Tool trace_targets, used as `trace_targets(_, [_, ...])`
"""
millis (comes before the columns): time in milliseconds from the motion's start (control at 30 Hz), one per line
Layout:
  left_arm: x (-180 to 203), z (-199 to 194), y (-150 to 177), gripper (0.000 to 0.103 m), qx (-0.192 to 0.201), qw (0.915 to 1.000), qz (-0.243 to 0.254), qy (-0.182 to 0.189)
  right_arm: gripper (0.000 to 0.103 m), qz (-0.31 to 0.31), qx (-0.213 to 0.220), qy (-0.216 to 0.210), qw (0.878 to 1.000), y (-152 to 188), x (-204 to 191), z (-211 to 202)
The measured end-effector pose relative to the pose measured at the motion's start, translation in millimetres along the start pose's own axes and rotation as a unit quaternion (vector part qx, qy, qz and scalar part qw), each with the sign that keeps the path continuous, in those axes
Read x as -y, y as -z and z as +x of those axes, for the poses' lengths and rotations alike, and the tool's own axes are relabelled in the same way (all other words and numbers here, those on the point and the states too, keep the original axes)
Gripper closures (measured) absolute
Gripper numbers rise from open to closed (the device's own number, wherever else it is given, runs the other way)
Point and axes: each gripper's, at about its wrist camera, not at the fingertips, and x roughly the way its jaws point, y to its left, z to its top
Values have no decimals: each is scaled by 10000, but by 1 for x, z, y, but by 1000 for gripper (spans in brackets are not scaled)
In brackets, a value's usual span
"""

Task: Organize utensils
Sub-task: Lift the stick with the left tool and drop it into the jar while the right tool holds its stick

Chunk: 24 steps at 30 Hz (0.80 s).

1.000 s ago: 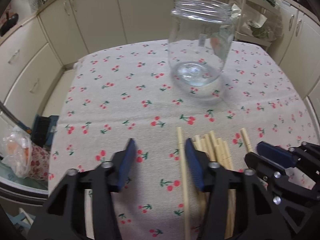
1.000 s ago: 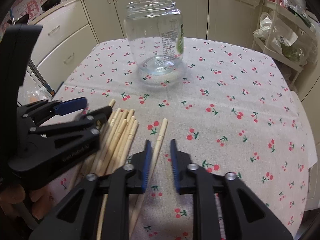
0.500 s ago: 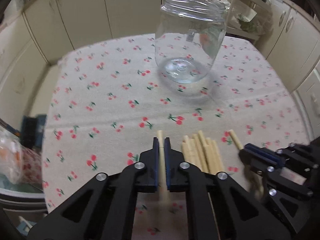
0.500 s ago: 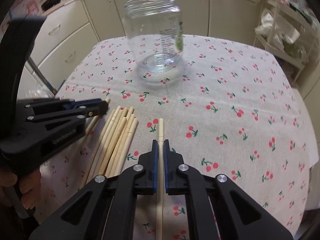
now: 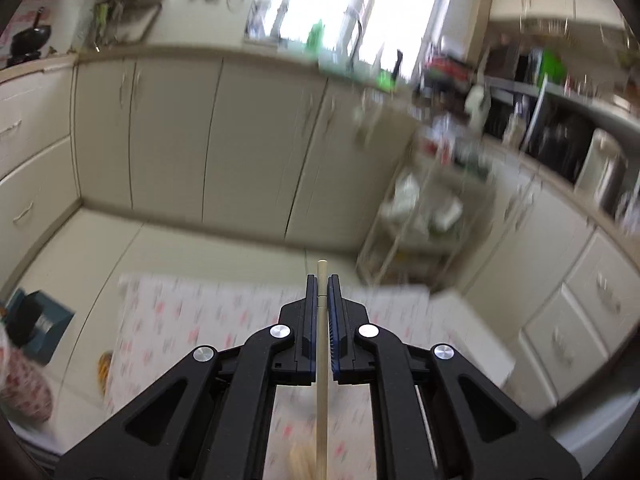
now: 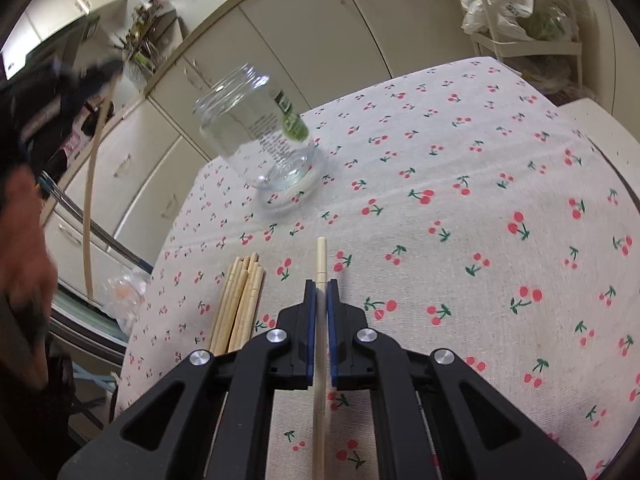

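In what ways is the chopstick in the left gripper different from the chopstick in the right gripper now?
The left gripper holds its chopstick raised, with cabinets behind its tip; the right gripper holds its chopstick low over the cherry tablecloth. In the right wrist view the left one is blurred, the right one sharp. Both are pale wood, clamped between shut jaws.

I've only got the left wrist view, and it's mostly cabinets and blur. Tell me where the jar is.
Observer: The glass jar stands open and empty on the cherry tablecloth, beyond the right gripper.
Operator: Report what the right gripper has.
Observer: It is shut on one chopstick, tip pointing forward.
Operator: Tell me what's left to pick up.
Observer: A bundle of chopsticks lies on the cloth just left of that gripper; the count is unclear.
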Motion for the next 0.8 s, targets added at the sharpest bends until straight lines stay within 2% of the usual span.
trace_targets(167, [10, 22, -41, 98, 682, 9973, -269, -15, 97, 121, 116, -108, 9998, 1, 8, -1])
trace_targets(467, [14, 51, -78, 98, 1426, 9879, -564, -220, 97, 92, -11, -203, 9998, 1, 9, 5])
trace_targets(633, [21, 70, -77, 98, 1753, 9816, -406, -644, 97, 141, 16, -241, 9996, 0, 11, 4])
trace_targets(800, [20, 91, -59, 98, 1700, 9812, -233, -883, 97, 163, 9, -271, 9995, 1, 12, 4])
